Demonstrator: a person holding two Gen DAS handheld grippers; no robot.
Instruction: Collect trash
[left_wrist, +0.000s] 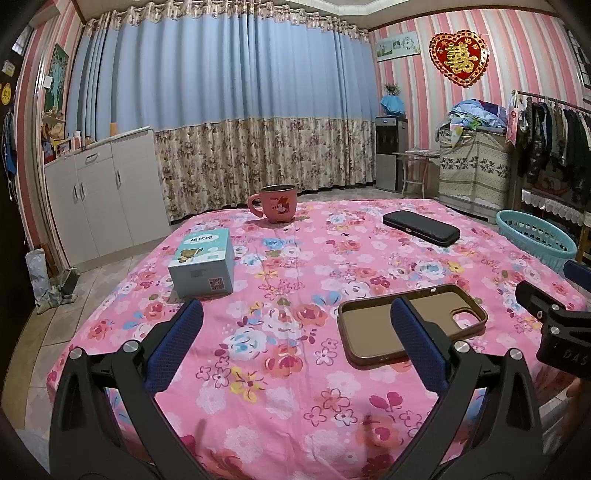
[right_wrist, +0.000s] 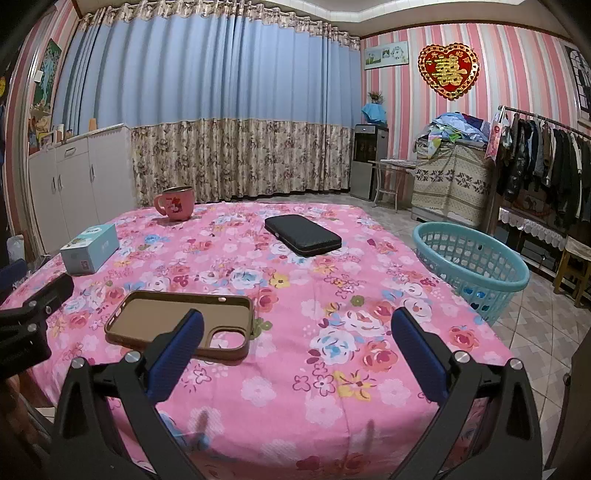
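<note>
- Table (left_wrist: 280, 424) covered with a pink floral cloth; four things lie on it, all well apart from one another.
- Left gripper (left_wrist: 295, 317): jaws spread wide, nothing between the blue pads; it hangs over the near edge of the table.
- Right gripper (right_wrist: 297, 321): jaws likewise wide apart and holding nothing, over the near edge, towards the right side.
- Brown phone case (left_wrist: 410, 323): lies flat, hollow side up, near the near edge. In the left wrist view its middle is hidden behind the left gripper's right finger; contact cannot be told.
- Same phone case in the right wrist view: its camera-cutout end sits behind the right gripper's left finger.
- Black case (right_wrist: 303, 234): closed, flat, towards the far edge, right of centre.
- Pink mug (left_wrist: 275, 203): upright at the far edge, handle to the left.
- Light blue box (left_wrist: 203, 264): stands near the left edge of the table, cartoon bear on its top.
- Teal basket (right_wrist: 472, 264): slatted plastic, sits just off the right edge of the table.
</note>
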